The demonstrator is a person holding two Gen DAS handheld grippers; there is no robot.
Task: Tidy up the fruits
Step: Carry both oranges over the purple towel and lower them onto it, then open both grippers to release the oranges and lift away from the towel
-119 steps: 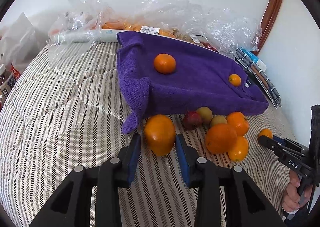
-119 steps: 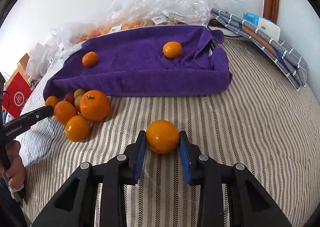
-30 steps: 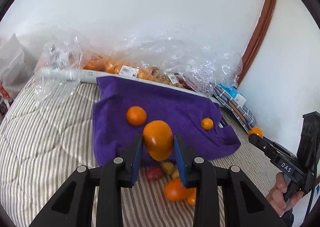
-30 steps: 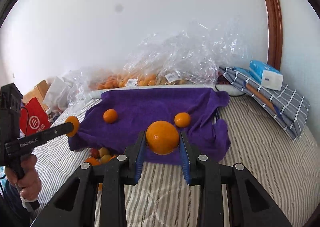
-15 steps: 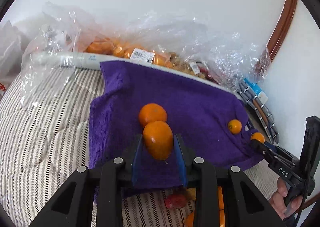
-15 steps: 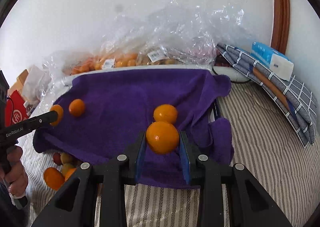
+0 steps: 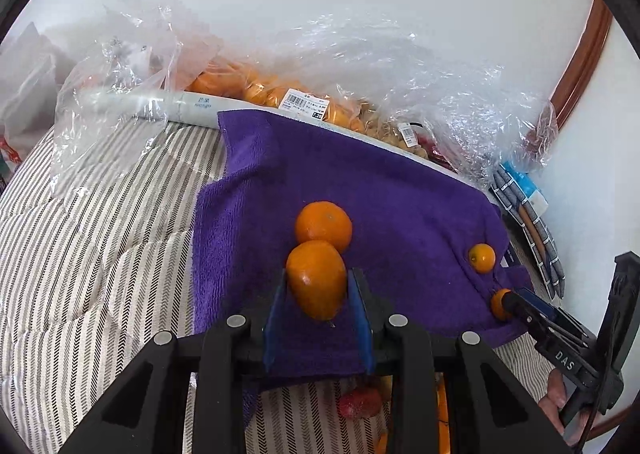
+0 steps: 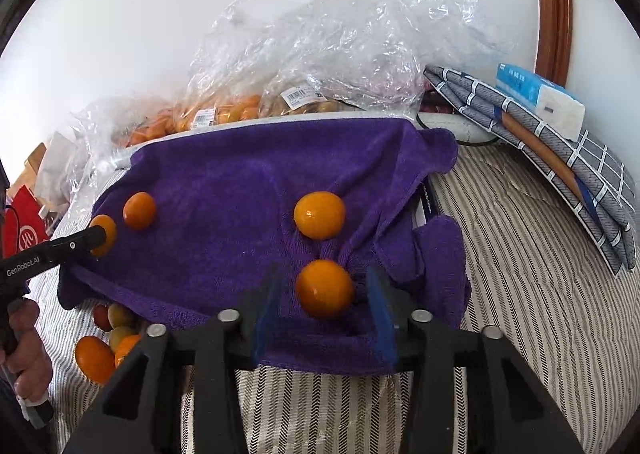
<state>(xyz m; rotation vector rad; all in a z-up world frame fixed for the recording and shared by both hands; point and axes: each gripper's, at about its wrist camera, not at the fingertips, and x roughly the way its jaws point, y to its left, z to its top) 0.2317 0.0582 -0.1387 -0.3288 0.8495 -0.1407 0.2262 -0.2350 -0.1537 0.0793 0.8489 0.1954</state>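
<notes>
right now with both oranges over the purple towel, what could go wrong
1. The round orange fruit is loose between the right gripper's open jaws, near the purple terry towel's front edge; it may roll off onto the striped bedcover.
2. The oval orange in the left gripper nearly touches a resting mandarin; releasing could knock it away.

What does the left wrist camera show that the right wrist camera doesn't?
Only the left wrist view: the right gripper seen side-on, and the person's right hand. Only the right wrist view: that gripper's fingers standing apart from a blurred orange, and the person's left hand. Both: the purple towel, the left gripper shut on its orange, and the bagged fruit.
</notes>
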